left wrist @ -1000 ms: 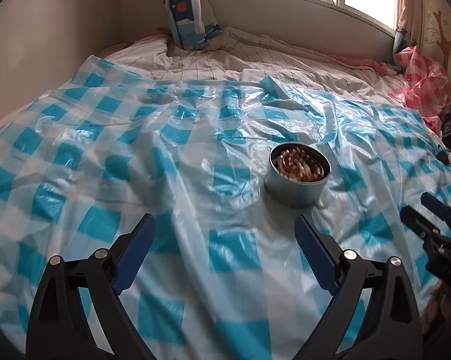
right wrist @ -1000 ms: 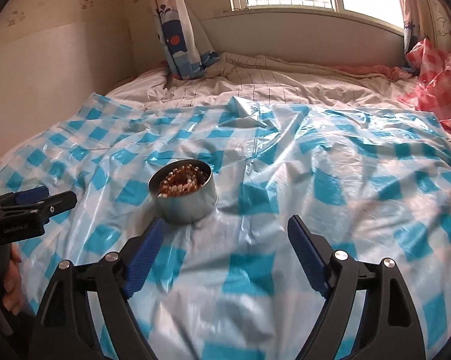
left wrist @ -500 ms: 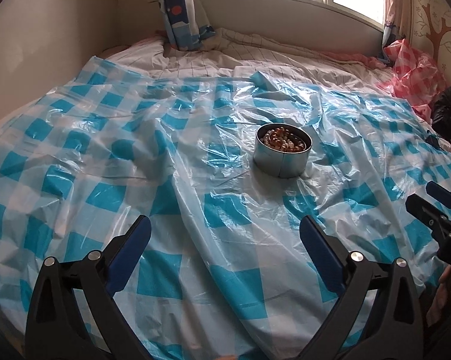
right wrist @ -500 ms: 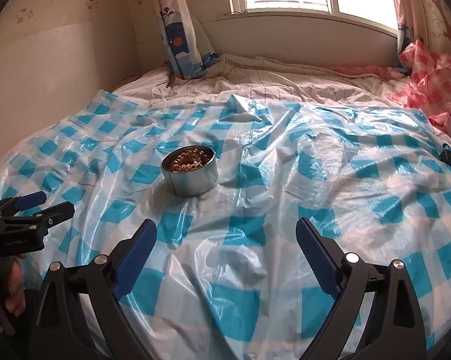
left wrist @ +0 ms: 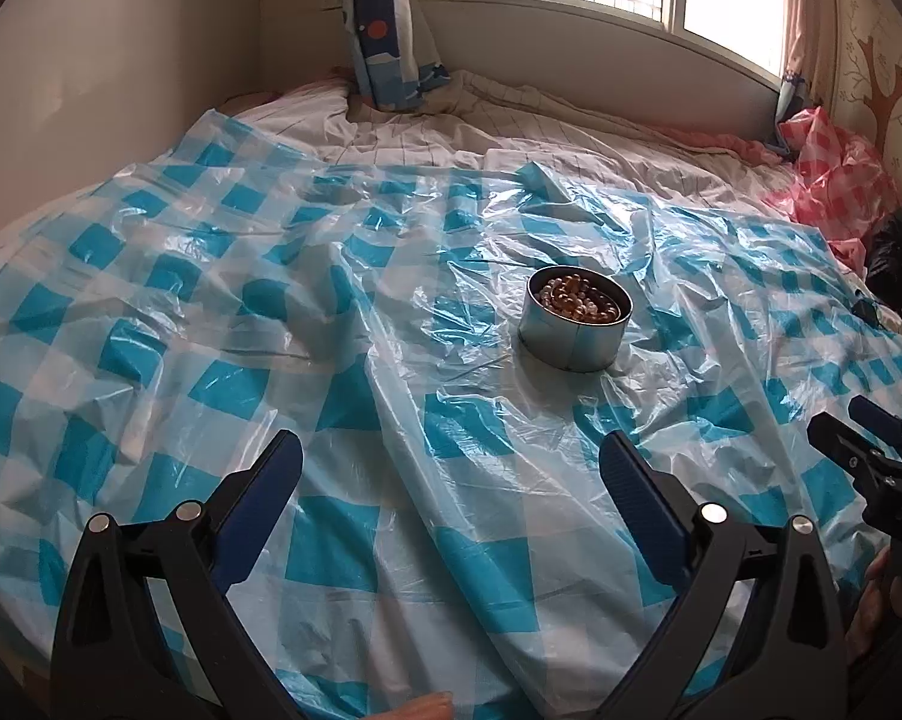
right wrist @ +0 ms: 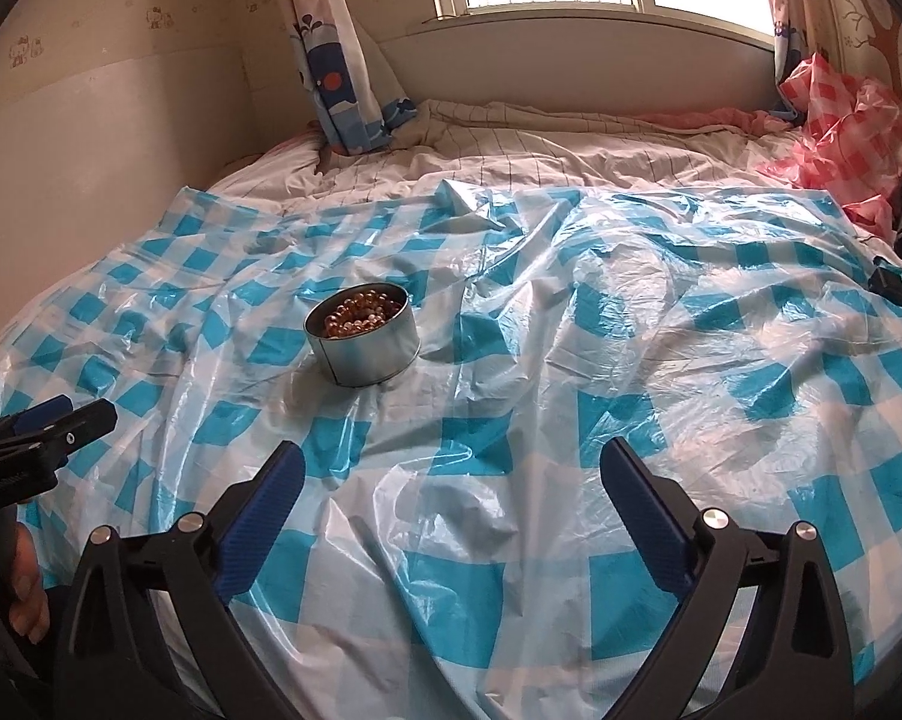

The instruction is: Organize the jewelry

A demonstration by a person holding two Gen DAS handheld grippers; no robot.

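A round metal tin (left wrist: 574,342) stands on the blue-and-white checked plastic sheet (left wrist: 342,396) that covers the bed. Amber beads (left wrist: 577,300) lie heaped inside it. My left gripper (left wrist: 451,456) hangs open over the sheet, well short of the tin, with nothing between its blue pads. In the right wrist view the tin (right wrist: 363,351) and its beads (right wrist: 357,312) sit ahead to the left. My right gripper (right wrist: 451,459) has its jaws opening wide, and only bare sheet lies between them. Each gripper shows at the edge of the other's view: the right gripper (left wrist: 871,438), the left gripper (right wrist: 48,426).
A wall runs along the left of the bed, and a window sill with a curtain (right wrist: 336,78) crosses the far end. A pink checked plastic bag (right wrist: 841,120) is bunched at the far right. A small black object (right wrist: 889,285) lies on the sheet's right edge.
Both grippers have drawn back from the tin, which now looks smaller and farther off. The right gripper's jaws have spread wider.
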